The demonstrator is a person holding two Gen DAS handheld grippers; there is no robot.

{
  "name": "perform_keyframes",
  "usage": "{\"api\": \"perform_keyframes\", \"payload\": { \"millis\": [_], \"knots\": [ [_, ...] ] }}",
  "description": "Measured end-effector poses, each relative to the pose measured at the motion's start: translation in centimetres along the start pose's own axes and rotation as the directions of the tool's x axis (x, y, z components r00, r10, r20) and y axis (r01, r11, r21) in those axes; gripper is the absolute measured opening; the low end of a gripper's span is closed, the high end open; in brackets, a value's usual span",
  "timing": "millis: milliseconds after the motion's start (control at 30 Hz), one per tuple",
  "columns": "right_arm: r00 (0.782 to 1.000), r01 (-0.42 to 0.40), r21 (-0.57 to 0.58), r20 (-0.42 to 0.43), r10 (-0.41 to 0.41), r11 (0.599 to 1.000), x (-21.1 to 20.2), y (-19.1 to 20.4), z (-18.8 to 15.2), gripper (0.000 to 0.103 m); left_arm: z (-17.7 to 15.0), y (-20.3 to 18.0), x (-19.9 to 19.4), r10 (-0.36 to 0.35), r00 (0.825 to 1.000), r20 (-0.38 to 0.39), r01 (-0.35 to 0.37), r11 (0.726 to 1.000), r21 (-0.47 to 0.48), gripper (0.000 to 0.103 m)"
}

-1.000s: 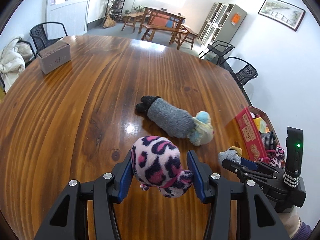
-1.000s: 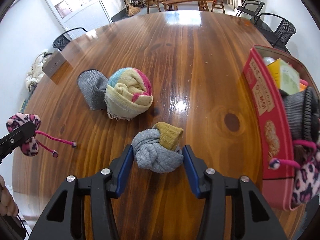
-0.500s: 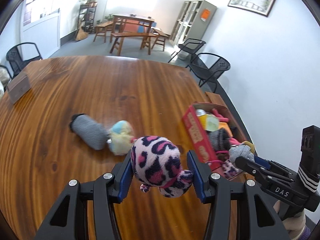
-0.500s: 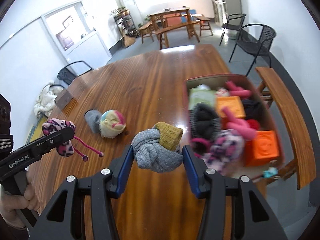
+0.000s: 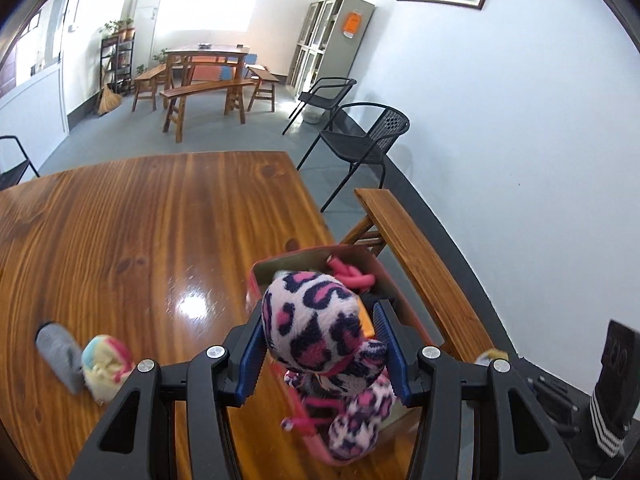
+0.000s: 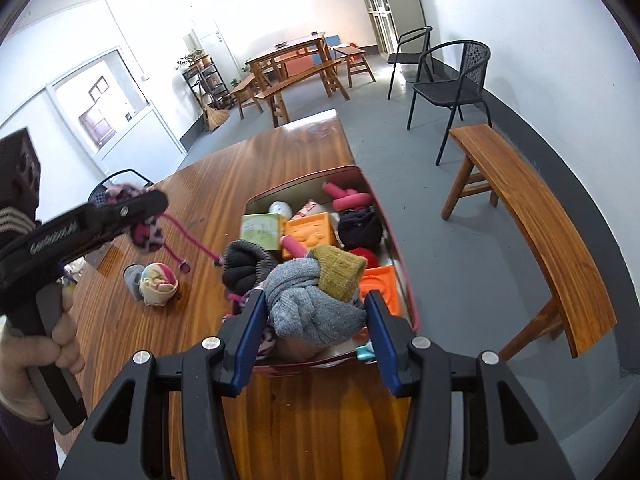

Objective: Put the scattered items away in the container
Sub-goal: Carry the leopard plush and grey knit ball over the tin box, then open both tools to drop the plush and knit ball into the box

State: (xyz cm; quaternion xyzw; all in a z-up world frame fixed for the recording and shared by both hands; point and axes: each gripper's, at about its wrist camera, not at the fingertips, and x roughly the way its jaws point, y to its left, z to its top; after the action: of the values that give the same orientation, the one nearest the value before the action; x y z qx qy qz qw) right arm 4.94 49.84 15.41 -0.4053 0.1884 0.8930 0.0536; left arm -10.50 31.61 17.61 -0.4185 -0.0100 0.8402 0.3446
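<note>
1. Both of my grippers have swung from over the bare table to the red container [image 6: 404, 280] at the table's edge, each carrying the same load as a second ago.
2. Left gripper [image 5: 318, 354]: its blue pads are clamped on the pink leopard-print sock bundle [image 5: 314, 320], held in the air over the container's near end, pink cords dangling.
3. Right gripper [image 6: 316, 334]: pads clamped on the grey-and-mustard sock ball [image 6: 316, 296], hanging above the container's near rim.
4. Inside the container I see orange blocks [image 6: 308, 232], a pink toy [image 6: 348, 200], a green box [image 6: 262, 230] and dark knitwear [image 6: 242, 266].
5. Out on the wooden table [image 5: 120, 232], a grey sock [image 5: 58, 354] and a pastel striped roll [image 5: 106, 362] lie touching, well apart from the container.
6. A hand [image 6: 30, 356] grips the left tool's handle.
</note>
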Motion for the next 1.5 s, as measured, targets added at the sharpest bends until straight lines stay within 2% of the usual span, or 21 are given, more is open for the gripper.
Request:
{"api": "perform_keyframes", "payload": {
  "millis": [167, 367, 533, 667, 733, 1067, 1333, 1367, 1433, 1500],
  "knots": [
    [1.000, 0.000, 0.018, 0.000, 0.000, 1.000, 0.6, -1.7, 0.7, 0.054, 2.5, -1.4, 4.1, 0.014, 1.000, -0.013, -0.014, 1.000, 0.016, 0.053],
    [1.000, -0.007, 0.040, 0.009, 0.006, 0.999, 1.7, -2.8, 1.8, 0.054, 3.8, -1.2, 8.3, 0.042, 0.998, -0.050, -0.041, 0.999, 0.018, 0.053],
    [1.000, -0.016, 0.039, 0.012, 0.015, 0.999, 2.6, -2.6, 2.7, 0.054, 3.6, -0.2, 11.4, 0.053, 0.991, -0.125, -0.050, 0.998, 0.025, 0.057],
    [1.000, -0.020, 0.029, 0.015, 0.020, 0.999, 3.3, -2.1, 3.5, 0.054, 2.4, 0.9, 12.0, 0.054, 0.986, -0.155, -0.053, 0.999, 0.010, 0.057],
    [1.000, -0.019, 0.018, 0.017, 0.019, 1.000, 3.7, -1.8, 4.0, 0.054, 1.9, 1.7, 11.9, 0.051, 0.986, -0.162, -0.053, 0.999, -0.008, 0.068],
    [1.000, -0.017, -0.046, 0.007, 0.017, 0.999, 5.9, 0.0, 6.1, 0.054, -0.8, 4.8, 8.0, 0.045, 0.989, -0.140, -0.054, 0.996, -0.065, 0.068],
    [0.999, 0.028, -0.097, -0.020, -0.031, 0.995, 8.8, 0.6, 8.0, 0.056, -3.9, 6.4, 3.6, 0.065, 0.989, -0.130, -0.079, 0.992, -0.102, 0.068],
    [0.998, 0.041, -0.100, -0.033, -0.044, 0.994, 9.4, 0.4, 8.2, 0.057, -4.1, 6.6, 3.2, 0.069, 0.989, -0.130, -0.083, 0.991, -0.108, 0.070],
    [0.997, 0.043, -0.084, -0.056, -0.047, 0.996, 10.2, 0.1, 8.4, 0.060, -4.7, 7.2, 2.3, 0.081, 0.989, -0.122, -0.096, 0.987, -0.128, 0.096],
    [0.997, 0.051, -0.050, -0.049, -0.054, 0.997, 10.1, -0.5, 8.3, 0.065, -5.3, 8.0, 1.0, 0.094, 0.991, -0.097, -0.107, 0.984, -0.142, 0.102]
  ]
}}
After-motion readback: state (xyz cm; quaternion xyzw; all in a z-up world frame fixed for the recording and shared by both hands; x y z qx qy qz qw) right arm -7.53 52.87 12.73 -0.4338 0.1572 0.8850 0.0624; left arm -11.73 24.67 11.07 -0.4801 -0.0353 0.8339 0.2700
